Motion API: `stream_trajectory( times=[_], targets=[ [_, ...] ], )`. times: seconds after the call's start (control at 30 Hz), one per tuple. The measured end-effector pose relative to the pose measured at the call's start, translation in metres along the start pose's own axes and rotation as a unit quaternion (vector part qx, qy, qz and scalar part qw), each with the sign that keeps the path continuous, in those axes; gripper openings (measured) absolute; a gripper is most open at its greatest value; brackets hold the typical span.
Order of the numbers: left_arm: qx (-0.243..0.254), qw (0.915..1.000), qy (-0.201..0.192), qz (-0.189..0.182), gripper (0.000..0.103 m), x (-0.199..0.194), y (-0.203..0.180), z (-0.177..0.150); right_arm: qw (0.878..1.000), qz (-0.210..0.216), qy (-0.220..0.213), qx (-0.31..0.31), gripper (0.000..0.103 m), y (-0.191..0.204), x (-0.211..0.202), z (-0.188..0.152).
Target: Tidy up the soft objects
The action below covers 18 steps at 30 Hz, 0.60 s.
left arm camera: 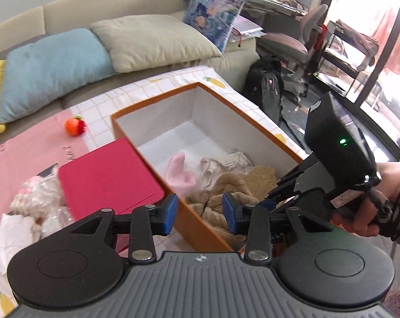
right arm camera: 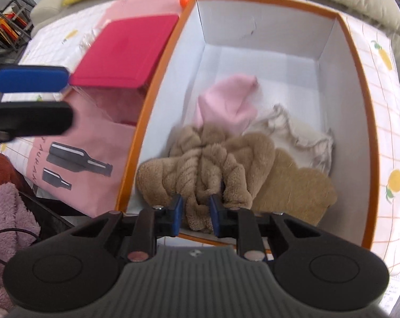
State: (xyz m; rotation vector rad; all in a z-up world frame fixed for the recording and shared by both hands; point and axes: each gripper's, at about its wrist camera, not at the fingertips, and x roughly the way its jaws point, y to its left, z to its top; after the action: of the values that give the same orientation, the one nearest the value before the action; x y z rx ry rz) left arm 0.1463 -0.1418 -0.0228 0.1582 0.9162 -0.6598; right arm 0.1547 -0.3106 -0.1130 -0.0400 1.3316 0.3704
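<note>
An orange box (left arm camera: 189,217) with a white inside (right arm camera: 345,84) stands on the table. In it lie a tan fluffy cloth (right arm camera: 213,164), a pink cloth (right arm camera: 226,100) and a cream cloth (right arm camera: 300,129). My right gripper (right arm camera: 196,216) is shut on a fold of the tan cloth at the box's near end; it also shows in the left wrist view (left arm camera: 276,196). My left gripper (left arm camera: 200,210) is open and empty, hovering over the box's near left wall. Its fingers (right arm camera: 27,79) show at the left of the right wrist view.
A red lidded box (left arm camera: 104,177) stands left of the orange box. A bundle in clear plastic (left arm camera: 33,201) lies further left. An orange and red plush toy (left arm camera: 75,126) lies behind. A sofa with cushions (left arm camera: 147,39) runs along the back.
</note>
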Motion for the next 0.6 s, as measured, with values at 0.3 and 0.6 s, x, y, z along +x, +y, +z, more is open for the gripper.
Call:
stream_trajectory(
  times=[0.3,0.6],
  targets=[
    [-0.043,0.9978,-0.051,0.006,0.044,-0.034,0.018,-0.024,0.999,-0.004,-0.049,0.024,0.023,0.005,-0.025,-0.008],
    [-0.097,0.9869,-0.11,0.067,0.044,-0.077,0.049,-0.071,0.978,-0.029,-0.204,0.024,0.03,0.066,-0.074,-0.023]
  ],
)
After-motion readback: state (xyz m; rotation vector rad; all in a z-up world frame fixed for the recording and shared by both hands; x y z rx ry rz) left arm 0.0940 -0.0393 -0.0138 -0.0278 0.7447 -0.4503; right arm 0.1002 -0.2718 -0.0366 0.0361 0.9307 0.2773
